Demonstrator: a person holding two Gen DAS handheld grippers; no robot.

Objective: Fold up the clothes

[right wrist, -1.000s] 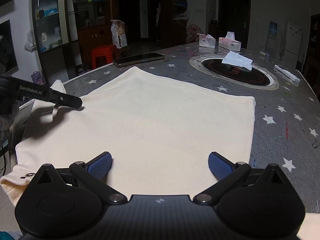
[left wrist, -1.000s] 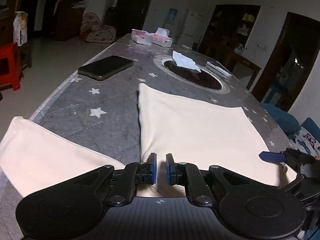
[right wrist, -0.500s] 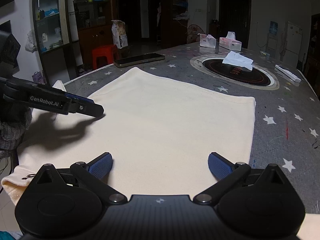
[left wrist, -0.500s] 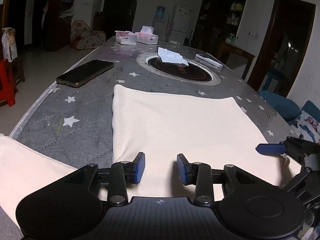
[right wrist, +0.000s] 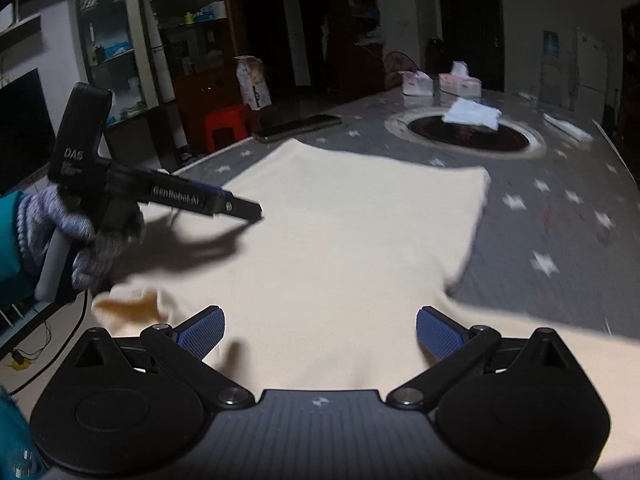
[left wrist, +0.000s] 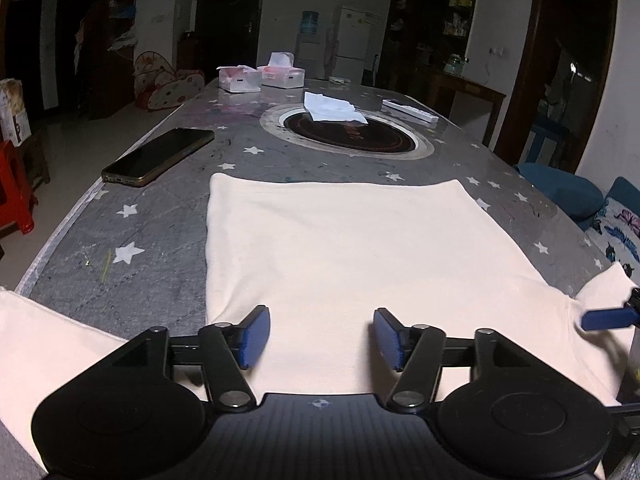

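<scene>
1. a cream garment (left wrist: pixel 352 248) is spread flat on the grey star-patterned table (left wrist: pixel 160 224), with its far edge lying short of the round dark inset (left wrist: pixel 350 136) in the tabletop.
2. one sleeve (left wrist: pixel 52 344) is seen in the left wrist view draped toward the near left corner of the table, and the other (left wrist: pixel 600 292) is seen at the right edge.
3. the left gripper (left wrist: pixel 322 334) is held low over the near part of the garment; its jaws are opening, and only flat cloth is seen below the gap, with nothing pinched by the blue pads (left wrist: pixel 254 336).
4. in the right wrist view the left gripper (right wrist: pixel 240 208) is seen from the side, carried by a hand (right wrist: pixel 84 236) in a knitted glove, and a shadow is cast by it on the cloth.
5. the right gripper (right wrist: pixel 320 330) is held over the garment's near edge with its jaws spread wide and nothing grasped; cloth is seen beneath the gap.
6. the right wrist view is blurred on its right side.
7. a phone (left wrist: pixel 158 156) is laid on the table left of the garment, apart from it.
8. a white tissue (left wrist: pixel 332 108) is laid on the round inset, and two tissue boxes (left wrist: pixel 260 78) are set at the far end.
</scene>
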